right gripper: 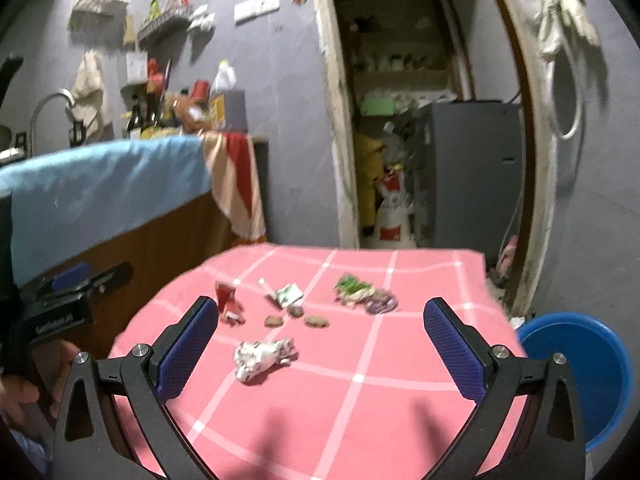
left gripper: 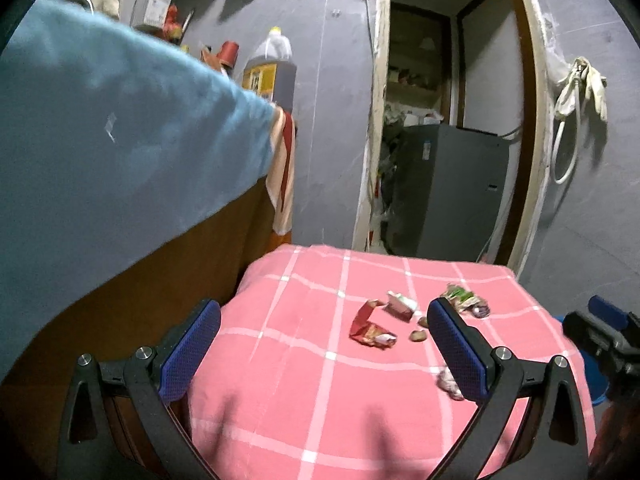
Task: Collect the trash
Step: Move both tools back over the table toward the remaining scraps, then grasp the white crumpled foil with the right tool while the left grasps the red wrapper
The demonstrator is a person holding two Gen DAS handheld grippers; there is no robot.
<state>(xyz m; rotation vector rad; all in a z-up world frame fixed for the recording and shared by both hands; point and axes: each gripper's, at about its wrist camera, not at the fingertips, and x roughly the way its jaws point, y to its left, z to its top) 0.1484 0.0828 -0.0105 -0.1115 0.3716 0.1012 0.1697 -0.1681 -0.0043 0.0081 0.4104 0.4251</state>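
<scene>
Trash lies scattered on a table under a pink checked cloth (right gripper: 360, 420). A crumpled white wrapper (right gripper: 262, 357) is nearest, between the fingers of my open right gripper (right gripper: 320, 320) but lower on the cloth. Beyond it lie brown scraps (right gripper: 316, 321), a red wrapper (right gripper: 228, 300), a white-green packet (right gripper: 289, 294) and a green wrapper (right gripper: 352, 286) with a purple one (right gripper: 382, 303). My left gripper (left gripper: 324, 324) is open above the cloth (left gripper: 300, 380), with the red wrapper (left gripper: 370, 326) and the white packet (left gripper: 400, 305) ahead. Nothing is held.
A blue bin (right gripper: 580, 372) stands on the floor right of the table. A counter with a blue cloth (left gripper: 112, 120) rises on the left, with bottles on it. An open doorway (right gripper: 420, 120) with a grey appliance lies behind the table. The right gripper (left gripper: 604, 336) shows at the left view's edge.
</scene>
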